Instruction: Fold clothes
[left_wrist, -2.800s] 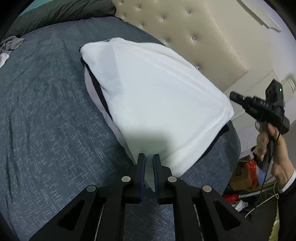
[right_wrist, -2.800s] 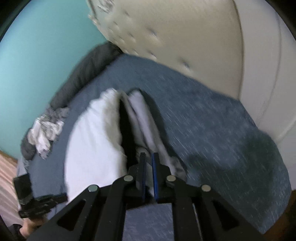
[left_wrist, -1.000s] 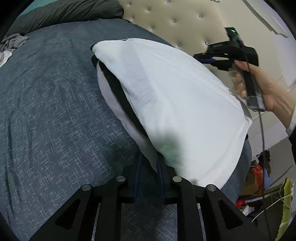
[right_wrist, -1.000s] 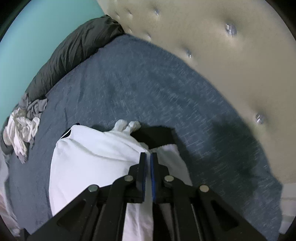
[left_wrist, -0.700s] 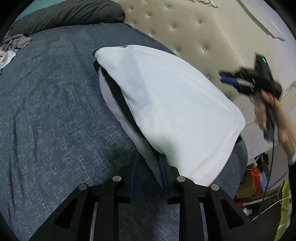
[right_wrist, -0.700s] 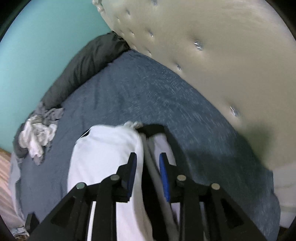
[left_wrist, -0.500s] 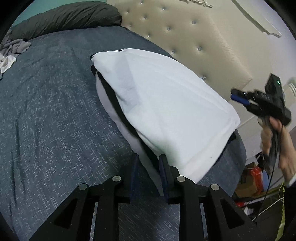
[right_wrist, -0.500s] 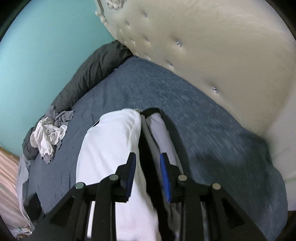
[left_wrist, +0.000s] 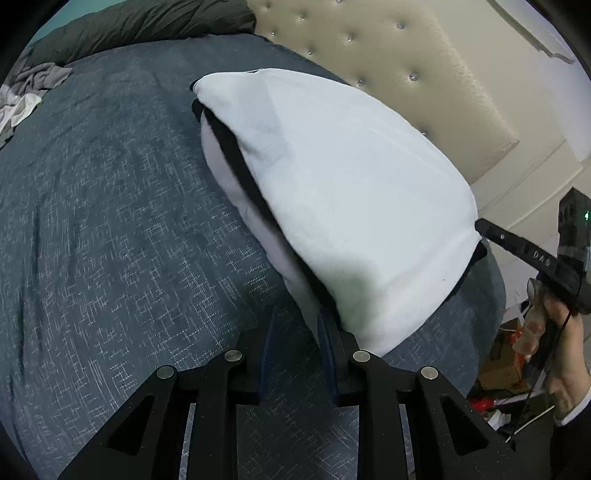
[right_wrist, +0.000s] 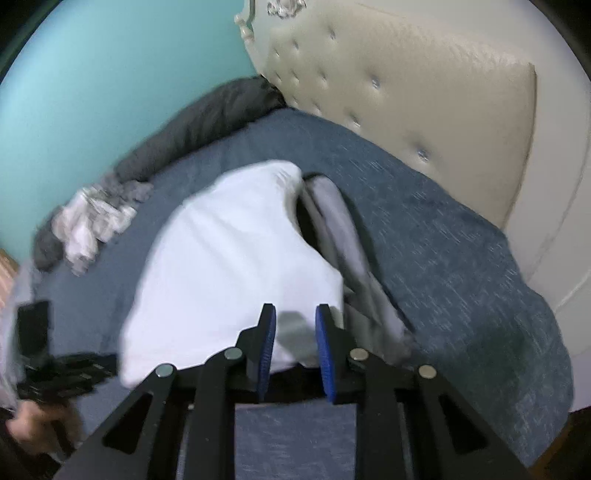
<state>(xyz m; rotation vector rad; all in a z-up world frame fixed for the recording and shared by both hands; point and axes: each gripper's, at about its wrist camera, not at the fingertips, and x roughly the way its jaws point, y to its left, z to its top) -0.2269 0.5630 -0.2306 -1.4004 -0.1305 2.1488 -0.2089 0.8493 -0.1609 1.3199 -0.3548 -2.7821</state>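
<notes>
A folded white garment (left_wrist: 351, 192) with black trim lies on the blue-grey bedspread (left_wrist: 110, 221), close to the headboard. My left gripper (left_wrist: 295, 321) stands open at the garment's near corner. Its right fingertip sits against the cloth edge and nothing is pinched. In the left wrist view, a hand holds my right gripper (left_wrist: 487, 229) just off the garment's right corner. My right gripper (right_wrist: 294, 312) hovers over the white garment (right_wrist: 229, 251), and its jaws are closing. White cloth shows in the gap, but the pads do not press on it. My left gripper (right_wrist: 99, 367) shows blurred at lower left.
A cream tufted headboard (left_wrist: 406, 74) runs behind the garment. A dark grey duvet (left_wrist: 140, 26) lies along the far edge, with a heap of grey and white clothes (right_wrist: 92, 218) beside it. Boxes and cables (left_wrist: 498, 369) clutter the floor past the bed's right corner.
My left gripper let go of the garment's near corner and now stands open. My right gripper opened at the far corner by the headboard and swung back along the garment to its near end.
</notes>
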